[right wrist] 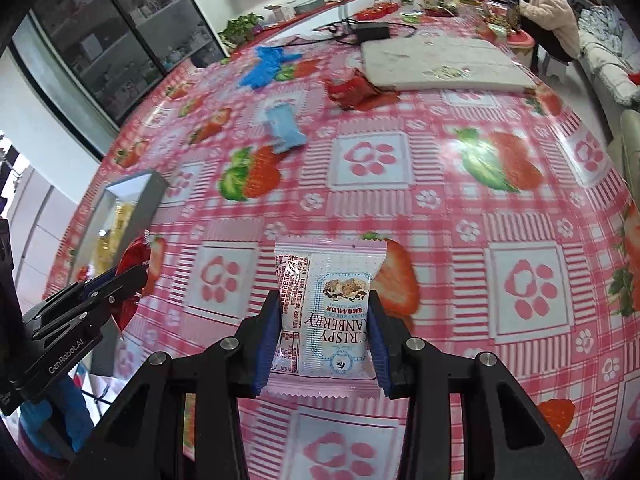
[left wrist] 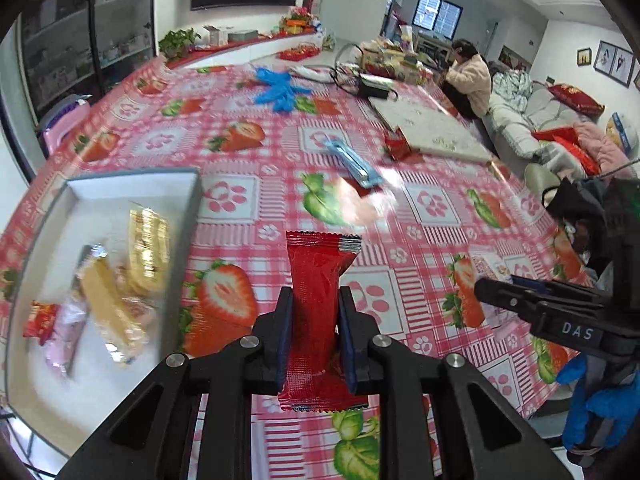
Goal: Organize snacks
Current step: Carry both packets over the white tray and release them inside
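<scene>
My left gripper point(left wrist: 315, 300) is shut on a red snack packet point(left wrist: 316, 292) held above the table, just right of a grey-rimmed white tray point(left wrist: 132, 178) holding several snacks. My right gripper point(right wrist: 323, 304) is shut on a pink-white cranberry crisp packet point(right wrist: 328, 308) above the table. The left gripper point(right wrist: 132, 280) with its red packet point(right wrist: 134, 258) shows at the left of the right wrist view, near the tray point(right wrist: 148, 196). A blue packet point(left wrist: 354, 164) and a red packet point(left wrist: 397, 144) lie loose farther back on the table.
The table wears a pink strawberry-print cloth point(left wrist: 432, 208). Blue gloves point(left wrist: 278, 88), a white flat board point(left wrist: 424, 128), a black adapter with cables point(left wrist: 372, 84) and more clutter lie at the far side. A person point(left wrist: 470, 76) sits beyond the table near a sofa.
</scene>
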`<state>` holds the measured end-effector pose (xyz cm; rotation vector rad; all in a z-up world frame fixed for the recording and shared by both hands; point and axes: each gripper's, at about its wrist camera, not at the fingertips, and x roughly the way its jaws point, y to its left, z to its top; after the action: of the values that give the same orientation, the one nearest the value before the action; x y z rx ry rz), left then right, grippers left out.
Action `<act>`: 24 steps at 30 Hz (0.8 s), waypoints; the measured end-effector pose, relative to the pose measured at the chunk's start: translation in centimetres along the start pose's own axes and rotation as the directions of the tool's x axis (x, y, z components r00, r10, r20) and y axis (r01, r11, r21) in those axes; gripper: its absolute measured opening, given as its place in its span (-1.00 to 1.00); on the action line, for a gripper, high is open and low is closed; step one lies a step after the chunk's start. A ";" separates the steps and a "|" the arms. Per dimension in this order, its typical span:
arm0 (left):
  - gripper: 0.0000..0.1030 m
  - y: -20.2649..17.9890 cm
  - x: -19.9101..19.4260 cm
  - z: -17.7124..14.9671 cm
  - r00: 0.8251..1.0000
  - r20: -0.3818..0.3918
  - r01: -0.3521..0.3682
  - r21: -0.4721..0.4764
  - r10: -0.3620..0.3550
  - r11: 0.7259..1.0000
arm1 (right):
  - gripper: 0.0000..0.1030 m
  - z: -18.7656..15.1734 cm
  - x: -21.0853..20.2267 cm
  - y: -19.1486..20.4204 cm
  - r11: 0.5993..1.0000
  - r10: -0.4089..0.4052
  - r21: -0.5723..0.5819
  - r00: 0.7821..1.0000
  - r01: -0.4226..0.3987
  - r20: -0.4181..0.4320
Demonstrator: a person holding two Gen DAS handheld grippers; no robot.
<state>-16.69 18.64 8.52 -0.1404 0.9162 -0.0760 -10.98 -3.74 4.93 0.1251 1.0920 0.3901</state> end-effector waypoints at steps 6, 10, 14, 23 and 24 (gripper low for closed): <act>-0.55 4.7 -3.7 0.8 0.996 0.070 -0.042 -0.090 0.049 0.995 | -0.18 1.4 0.6 5.6 0.992 0.091 -0.088 0.996 -0.092 -0.016; -0.55 8.3 -5.8 0.7 0.988 0.108 -0.096 -0.138 0.111 0.986 | -0.18 2.9 2.0 10.8 0.972 0.156 -0.168 0.987 -0.162 -0.050; -0.55 11.9 -6.8 0.0 0.976 0.118 -0.160 -0.177 0.183 0.971 | -0.18 4.2 3.6 16.3 0.947 0.197 -0.242 0.977 -0.212 -0.085; -0.55 17.9 -5.5 -2.4 0.975 0.047 -0.193 -0.296 0.216 0.935 | -0.18 5.4 7.3 26.5 0.889 0.237 -0.362 0.958 -0.281 -0.163; -0.55 18.2 -5.3 -2.6 0.976 0.042 -0.193 -0.304 0.216 0.933 | -0.18 5.5 7.7 27.1 0.885 0.236 -0.368 0.957 -0.284 -0.171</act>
<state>-21.86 37.10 8.33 -0.3255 0.8585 0.2619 -9.70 24.66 8.86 -0.1094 1.0993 0.8609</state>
